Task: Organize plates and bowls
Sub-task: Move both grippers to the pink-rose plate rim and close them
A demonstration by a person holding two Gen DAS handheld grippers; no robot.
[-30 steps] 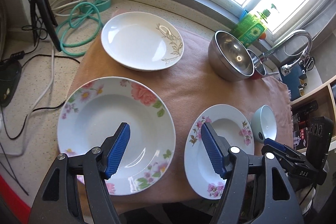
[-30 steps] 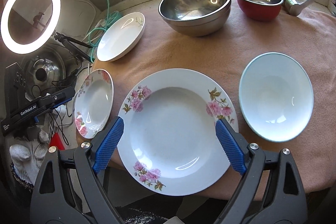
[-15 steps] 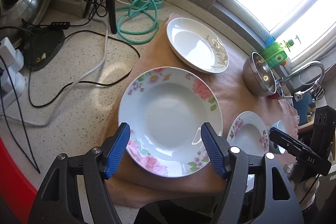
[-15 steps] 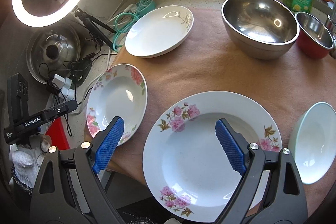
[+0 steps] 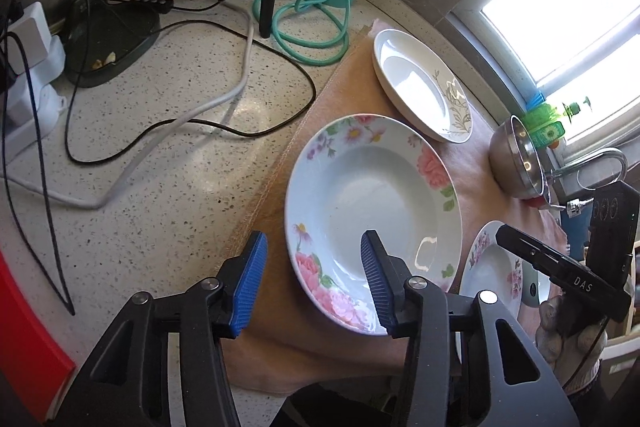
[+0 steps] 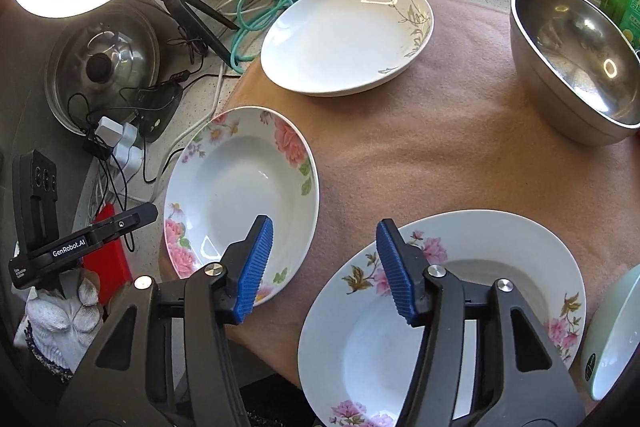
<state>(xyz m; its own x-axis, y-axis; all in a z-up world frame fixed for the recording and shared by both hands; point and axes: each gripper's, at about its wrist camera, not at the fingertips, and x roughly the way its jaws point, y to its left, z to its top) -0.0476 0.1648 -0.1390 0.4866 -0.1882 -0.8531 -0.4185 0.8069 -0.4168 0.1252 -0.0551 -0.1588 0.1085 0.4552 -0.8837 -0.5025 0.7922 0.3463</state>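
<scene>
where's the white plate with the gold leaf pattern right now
The white plate with the leaf pattern sits at the far left corner of the pink cloth, beside the green cable and behind the plate with big pink flowers.

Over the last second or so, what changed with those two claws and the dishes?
Both claws swung leftward and are closing, holding nothing. The left claw now straddles the near-left rim of the pink-rose plate; the right claw sits over the cloth between that plate and the pink-blossom plate. The dishes haven't moved.
</scene>
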